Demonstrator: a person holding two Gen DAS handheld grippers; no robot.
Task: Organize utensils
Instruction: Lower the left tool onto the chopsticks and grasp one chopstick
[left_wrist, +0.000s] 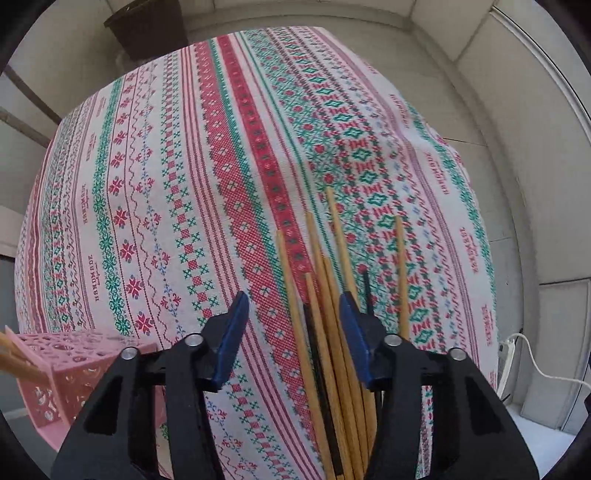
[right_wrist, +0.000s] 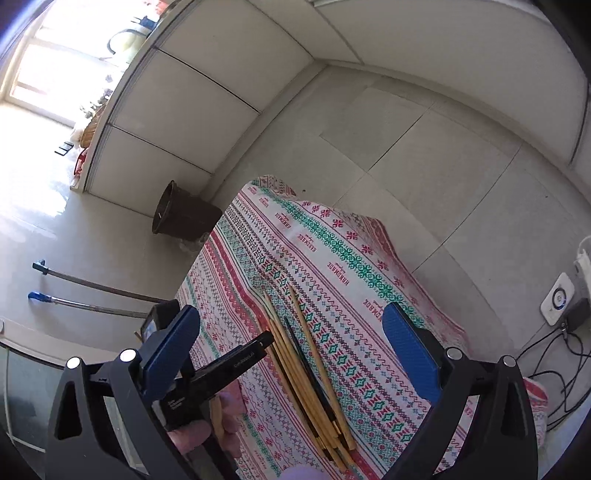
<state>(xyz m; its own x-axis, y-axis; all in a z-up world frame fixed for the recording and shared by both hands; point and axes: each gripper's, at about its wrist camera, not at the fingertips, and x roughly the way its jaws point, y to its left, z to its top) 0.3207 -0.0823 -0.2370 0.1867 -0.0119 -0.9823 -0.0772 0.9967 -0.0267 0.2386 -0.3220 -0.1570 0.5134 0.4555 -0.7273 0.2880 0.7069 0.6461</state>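
A bundle of wooden chopsticks (left_wrist: 332, 332) with a black one among them lies on the patterned tablecloth (left_wrist: 184, 184). My left gripper (left_wrist: 293, 295) points down over the bundle. Its blue pads straddle most of the sticks; the left pad stands clear of them and one stick lies outside the right finger. A pink perforated basket (left_wrist: 74, 369) holding wooden sticks sits at the lower left. In the right wrist view the same chopsticks (right_wrist: 306, 369) lie below my right gripper (right_wrist: 290, 314), which is wide open and empty. A black finger (right_wrist: 240, 362) of the left gripper reaches in beside them, held by a hand.
A dark brown bin (right_wrist: 184, 218) stands on the floor past the table's far corner. Two long poles (right_wrist: 92, 284) lie on the floor to the left. A white power strip (right_wrist: 557, 299) and cables sit on the floor at the right. The cloth hangs over the table edges.
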